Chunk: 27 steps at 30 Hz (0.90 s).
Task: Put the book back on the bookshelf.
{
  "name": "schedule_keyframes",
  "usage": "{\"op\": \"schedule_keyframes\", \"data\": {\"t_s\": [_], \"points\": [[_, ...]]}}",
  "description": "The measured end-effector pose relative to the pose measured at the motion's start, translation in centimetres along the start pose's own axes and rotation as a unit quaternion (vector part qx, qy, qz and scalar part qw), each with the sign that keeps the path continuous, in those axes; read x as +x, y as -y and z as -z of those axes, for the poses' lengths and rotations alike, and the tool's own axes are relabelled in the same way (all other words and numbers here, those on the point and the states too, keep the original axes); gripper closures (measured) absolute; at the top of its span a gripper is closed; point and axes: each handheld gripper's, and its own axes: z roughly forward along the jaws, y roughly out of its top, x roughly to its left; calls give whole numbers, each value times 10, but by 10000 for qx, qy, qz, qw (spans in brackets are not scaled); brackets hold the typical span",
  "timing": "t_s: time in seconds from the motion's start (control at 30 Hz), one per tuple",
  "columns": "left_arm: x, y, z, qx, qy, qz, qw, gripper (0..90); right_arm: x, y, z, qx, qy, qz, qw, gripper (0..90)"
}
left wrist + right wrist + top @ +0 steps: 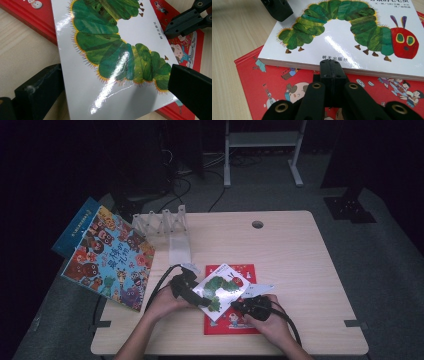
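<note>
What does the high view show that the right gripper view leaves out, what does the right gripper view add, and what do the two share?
High view alone: the whole table, a clear plastic rack, a big picture book leaning at the table's left edge, and both of the person's hands.

Right gripper view alone: the caterpillar's red face, the print on the cover, and the right gripper, jaws shut, tips against the book's near edge.

Both: the white caterpillar book lying on the red book, with the left gripper at one of its corners.

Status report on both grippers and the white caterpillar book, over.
Left gripper straddles white caterpillar book. Right gripper shut, tips at its edge. Red picture book underneath.
</note>
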Motion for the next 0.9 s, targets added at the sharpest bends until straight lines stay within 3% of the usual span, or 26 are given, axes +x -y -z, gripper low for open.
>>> {"op": "schedule_keyframes", "data": {"t_s": [0.17,0.3,0.53,0.83,0.9], "points": [[1,5,3,3,-42,-80,10000,41,3,-1,1,57,94,168,9998,891],[-1,9,6,151,-225,-129,9996,41,9,0,-1,108,-79,277,9995,890],[5,13,9,221,-218,6,9995,40,17,-4,-8,60,-206,361,9991,890],[6,12,10,222,-12,309,9993,34,20,-5,-9,-87,-204,234,9995,891],[4,10,9,268,-51,289,9992,34,21,-6,-9,-112,-229,226,9994,892]]}}
